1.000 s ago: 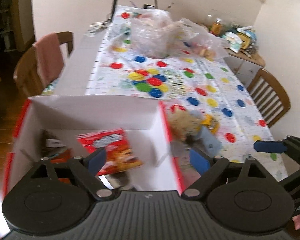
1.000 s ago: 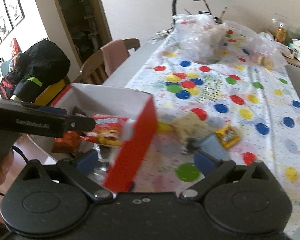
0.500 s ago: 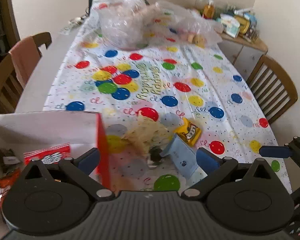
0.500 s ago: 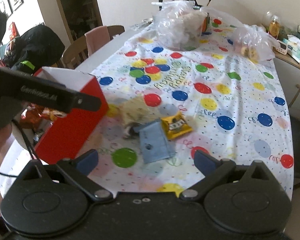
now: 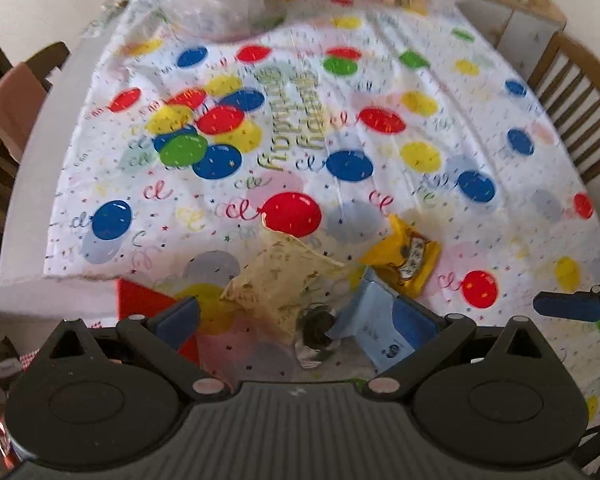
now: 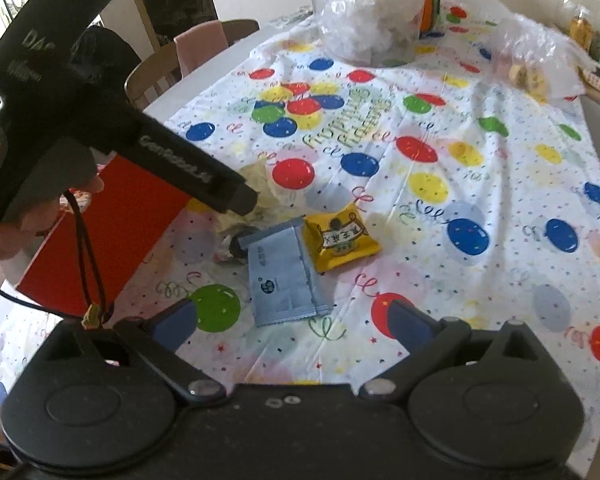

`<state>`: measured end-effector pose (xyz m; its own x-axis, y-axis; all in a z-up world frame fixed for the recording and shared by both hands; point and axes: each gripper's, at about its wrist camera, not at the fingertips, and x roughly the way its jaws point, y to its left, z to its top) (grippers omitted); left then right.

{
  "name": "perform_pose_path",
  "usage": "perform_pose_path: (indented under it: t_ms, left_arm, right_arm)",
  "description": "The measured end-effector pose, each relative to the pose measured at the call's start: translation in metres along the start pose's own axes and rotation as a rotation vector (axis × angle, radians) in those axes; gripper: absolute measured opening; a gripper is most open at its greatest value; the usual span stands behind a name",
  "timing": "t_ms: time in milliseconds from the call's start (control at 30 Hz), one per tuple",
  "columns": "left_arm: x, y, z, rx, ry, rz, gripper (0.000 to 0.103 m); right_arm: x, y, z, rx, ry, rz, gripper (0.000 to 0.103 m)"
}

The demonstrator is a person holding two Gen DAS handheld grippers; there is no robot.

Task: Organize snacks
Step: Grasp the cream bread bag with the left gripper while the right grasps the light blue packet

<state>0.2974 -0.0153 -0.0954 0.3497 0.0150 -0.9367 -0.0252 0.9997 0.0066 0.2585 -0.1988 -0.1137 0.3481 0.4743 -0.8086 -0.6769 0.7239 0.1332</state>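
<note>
The bench (image 6: 500, 216), covered by a cloth printed with coloured balloons, is seen ahead of both pairs of fingers. A red box (image 6: 104, 240) with white inner walls is set at the near left edge, to the left of the left gripper (image 5: 296, 320) and partly behind its left finger; packets are glimpsed inside it. Two clear plastic bags (image 6: 372, 20) are left far ahead at the back of the bench, well apart from the work, and wooden chairs (image 5: 576, 108) are placed along both sides.

The step in hand is judged to be the fetching of the next loose snack for the box. Both pairs of fingers are held wide apart and nothing is gripped. A pale crumpled bag (image 5: 280, 280) is framed between the left fingers, and beside it, toward the right finger, a blue packet (image 6: 280, 276) is laid flat. A yellow packet (image 6: 340, 240) is found just beyond, touching the blue one. A small dark item (image 5: 316, 328) is tucked between bag and blue packet; what it is cannot be told.

The right gripper (image 6: 292, 320) is held back, with the blue packet lying between its fingers. A descent and a closing on one packet alone is called for; the crowding of the pile may cause a neighbour to be dragged.
</note>
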Motion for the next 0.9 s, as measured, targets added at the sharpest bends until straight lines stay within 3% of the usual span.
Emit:
perform_pose_path:
  t_ms: [167, 300, 433, 533, 633, 733, 833, 900]
  left_arm:
    - [0.024, 0.001, 0.015, 0.014, 0.067, 0.032, 0.103]
    - [0.034, -0.006, 0.023, 0.047, 0.078, 0.050, 0.103]
    - [0.046, -0.015, 0.030, 0.077, 0.119, 0.120, 0.103]
    - [0.048, -0.016, 0.033, 0.057, 0.115, 0.134, 0.102]
    - [0.049, -0.017, 0.034, 0.040, 0.122, 0.099, 0.091]
    - [0.058, -0.014, 0.034, 0.034, 0.134, 0.114, 0.089]
    - [0.067, -0.004, 0.034, -0.007, 0.167, 0.096, 0.075]
    - [0.070, -0.001, 0.034, -0.017, 0.176, 0.088, 0.072]
  right_arm:
    - [0.028, -0.003, 0.004, 0.021, 0.041, 0.019, 0.099]
    - [0.050, -0.004, 0.009, 0.026, 0.071, 0.028, 0.097]
    - [0.067, -0.003, 0.015, 0.036, 0.097, 0.033, 0.093]
    - [0.076, 0.001, 0.018, 0.027, 0.104, 0.026, 0.088]
    - [0.081, 0.006, 0.020, 0.004, 0.109, 0.012, 0.086]
    - [0.084, 0.007, 0.020, -0.010, 0.112, 0.004, 0.081]
    - [0.085, 0.008, 0.020, -0.026, 0.107, -0.006, 0.080]
    - [0.085, 0.011, 0.019, -0.041, 0.103, -0.021, 0.076]
